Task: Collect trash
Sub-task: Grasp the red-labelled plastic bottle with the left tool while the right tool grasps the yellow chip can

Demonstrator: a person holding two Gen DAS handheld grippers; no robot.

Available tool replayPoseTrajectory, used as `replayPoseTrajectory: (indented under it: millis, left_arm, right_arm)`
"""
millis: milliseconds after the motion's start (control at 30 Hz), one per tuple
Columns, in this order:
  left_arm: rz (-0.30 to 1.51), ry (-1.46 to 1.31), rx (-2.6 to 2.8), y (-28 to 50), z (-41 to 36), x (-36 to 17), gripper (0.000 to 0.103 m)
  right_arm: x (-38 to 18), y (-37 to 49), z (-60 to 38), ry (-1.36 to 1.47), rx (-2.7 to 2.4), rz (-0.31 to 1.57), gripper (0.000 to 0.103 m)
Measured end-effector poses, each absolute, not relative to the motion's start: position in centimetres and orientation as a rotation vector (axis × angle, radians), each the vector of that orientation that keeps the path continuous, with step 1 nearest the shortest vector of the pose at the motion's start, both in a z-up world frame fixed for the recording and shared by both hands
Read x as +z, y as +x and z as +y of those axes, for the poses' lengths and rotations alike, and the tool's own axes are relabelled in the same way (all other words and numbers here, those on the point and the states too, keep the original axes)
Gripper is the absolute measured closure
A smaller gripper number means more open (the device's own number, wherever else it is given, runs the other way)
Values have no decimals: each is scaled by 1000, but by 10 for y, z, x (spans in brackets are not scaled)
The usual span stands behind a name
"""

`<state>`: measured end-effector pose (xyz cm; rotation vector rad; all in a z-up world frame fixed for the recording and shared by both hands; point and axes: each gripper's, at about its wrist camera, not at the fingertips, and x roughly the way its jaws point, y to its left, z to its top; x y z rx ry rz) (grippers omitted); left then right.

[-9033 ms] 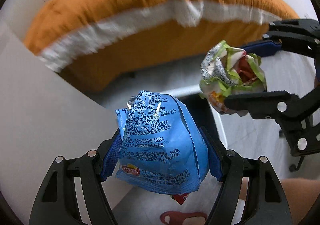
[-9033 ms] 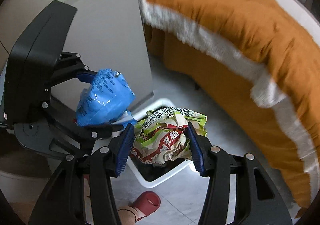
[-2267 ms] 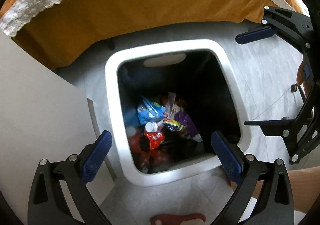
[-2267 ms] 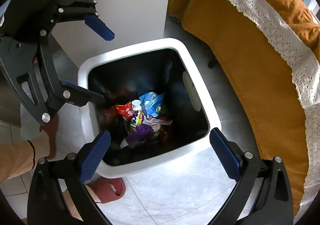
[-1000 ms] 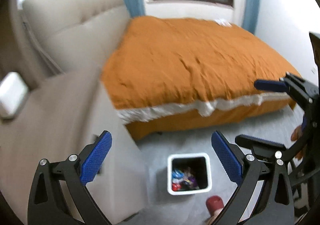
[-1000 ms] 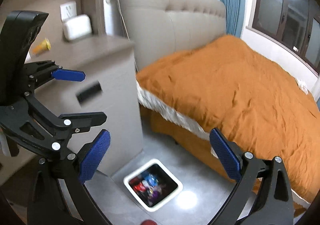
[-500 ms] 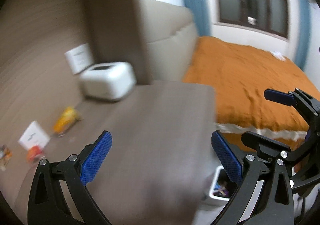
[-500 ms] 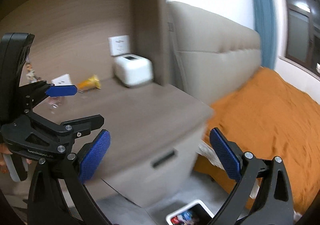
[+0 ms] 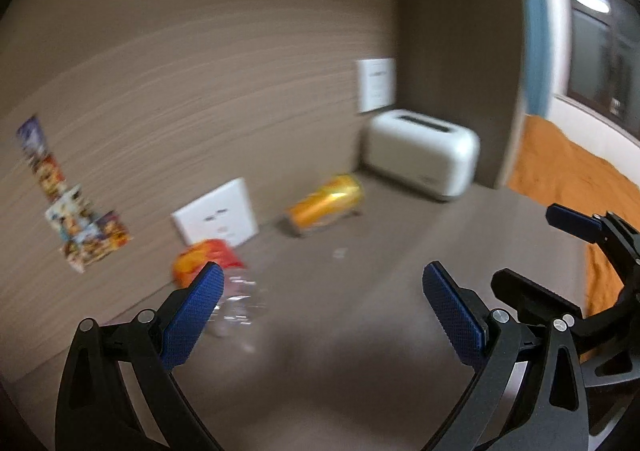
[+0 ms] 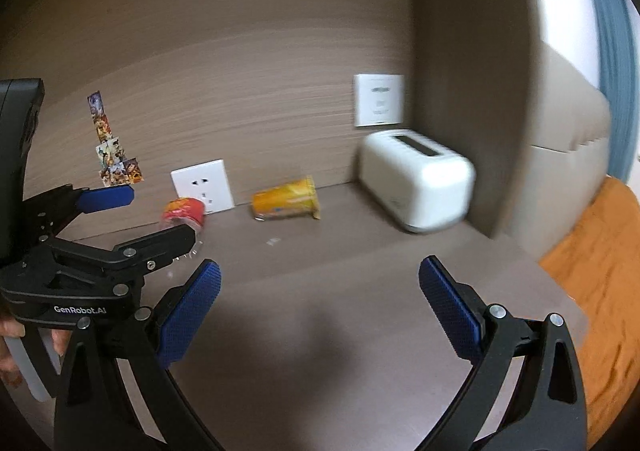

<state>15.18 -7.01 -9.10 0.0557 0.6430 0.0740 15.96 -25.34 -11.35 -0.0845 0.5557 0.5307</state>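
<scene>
On the brown nightstand top [image 9: 340, 331] lie a yellow-orange snack packet [image 9: 326, 205], a red-orange wrapper [image 9: 204, 259] and a crumpled clear plastic bottle [image 9: 240, 303]. The packet [image 10: 286, 199] and the red wrapper [image 10: 184, 211] also show in the right wrist view. My left gripper [image 9: 320, 311] is open and empty, just right of the bottle. My right gripper [image 10: 318, 301] is open and empty above the nightstand top [image 10: 340, 291], short of the packet. The left gripper [image 10: 120, 215] shows at the left of the right wrist view.
A white toaster-like box [image 9: 422, 153] stands at the back right corner. White wall sockets [image 9: 216, 217] and stickers [image 9: 80, 227] are on the wood wall. The orange bed [image 9: 576, 179] lies to the right, beyond the nightstand edge.
Both grippers dropped their wrappers into the white bin on the floor, then rose and swung left to face the nightstand top. Both stay open and empty.
</scene>
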Motion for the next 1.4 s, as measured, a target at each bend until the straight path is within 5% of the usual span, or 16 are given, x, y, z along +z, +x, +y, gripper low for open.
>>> replayPoseTrajectory:
  millis: [467,933,1067,1400]
  left_arm:
    - [844,-68,254,209,23,-154,5]
    - [916,-116,293,239,34,-180,5]
    - [917,-146,280,242,38,-182,9]
    - [883,-120,213,216,26,-168,27]
  right_arm:
    - [-153,272,-155,-239,535,681,4]
    - [-185,324,-101,-371,544,754,4]
    - [-183,328,-101,-355,554,744,15]
    - [-161,303,-123,-322,577,706,15]
